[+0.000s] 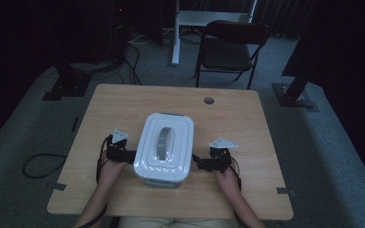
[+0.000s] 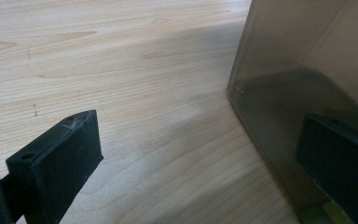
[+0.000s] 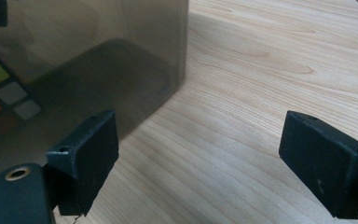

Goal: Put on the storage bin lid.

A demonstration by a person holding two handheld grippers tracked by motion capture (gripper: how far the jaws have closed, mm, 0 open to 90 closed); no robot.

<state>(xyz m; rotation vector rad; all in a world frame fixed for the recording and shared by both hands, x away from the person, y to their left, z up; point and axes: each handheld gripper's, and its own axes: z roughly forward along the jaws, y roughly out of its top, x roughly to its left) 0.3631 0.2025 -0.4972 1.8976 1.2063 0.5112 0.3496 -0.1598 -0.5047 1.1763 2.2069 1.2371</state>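
Box (image 1: 164, 148) at table (image 1: 123, 102) centre, white lid, smooth see-through walls, judged rigid, light, slippery; left tongs (image 1: 123, 154) at 9 o'clock, right tongs (image 1: 204, 164) at 3 o'clock, both wide open, empty; grip under lid rim.

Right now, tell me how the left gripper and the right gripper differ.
The left gripper sits at the box's left side; the right gripper sits at its right side. The left gripper lies slightly farther up the table than the right. Both have their jaws open, point inward at the box and grip nothing.
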